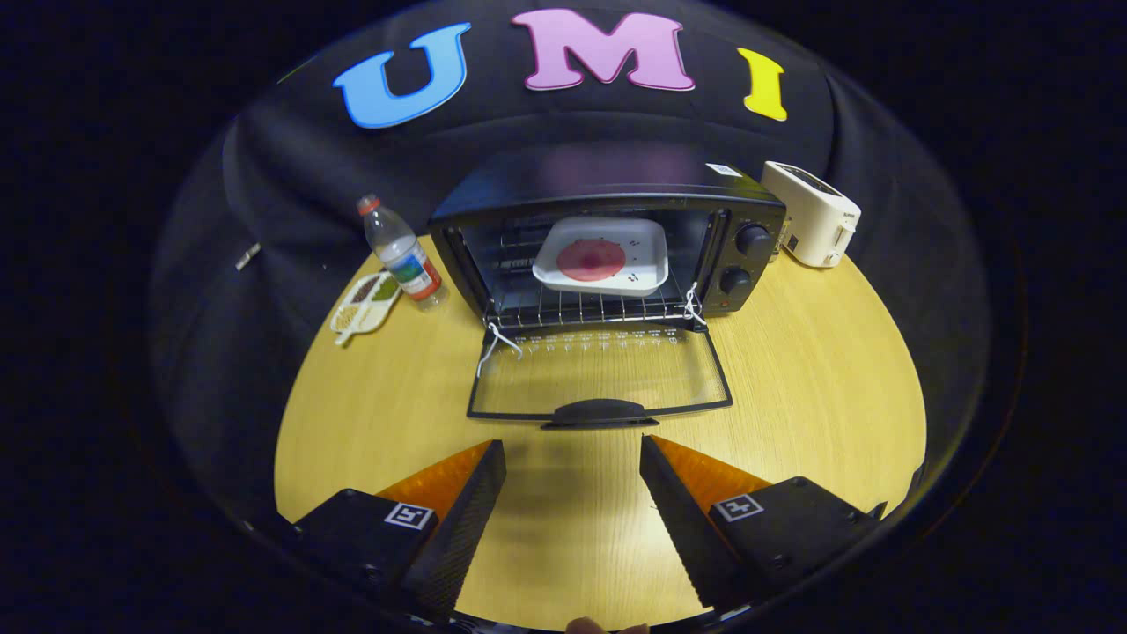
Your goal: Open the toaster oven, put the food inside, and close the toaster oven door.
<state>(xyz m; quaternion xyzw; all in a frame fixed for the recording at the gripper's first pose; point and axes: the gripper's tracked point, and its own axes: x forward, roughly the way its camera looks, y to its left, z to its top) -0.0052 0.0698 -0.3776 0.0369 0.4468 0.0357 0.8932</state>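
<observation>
The gripper is wide open and empty, just short of the door handle. The food sits on its tray beyond. Lifting off-centre could let the handle slip and the door drop back onto the table.

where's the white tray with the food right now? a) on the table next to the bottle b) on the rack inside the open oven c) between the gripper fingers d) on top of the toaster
b: the white tray sits on the rack inside the toaster oven, whose door lies folded down; the gripper is open and empty, just short of the door handle.
</observation>
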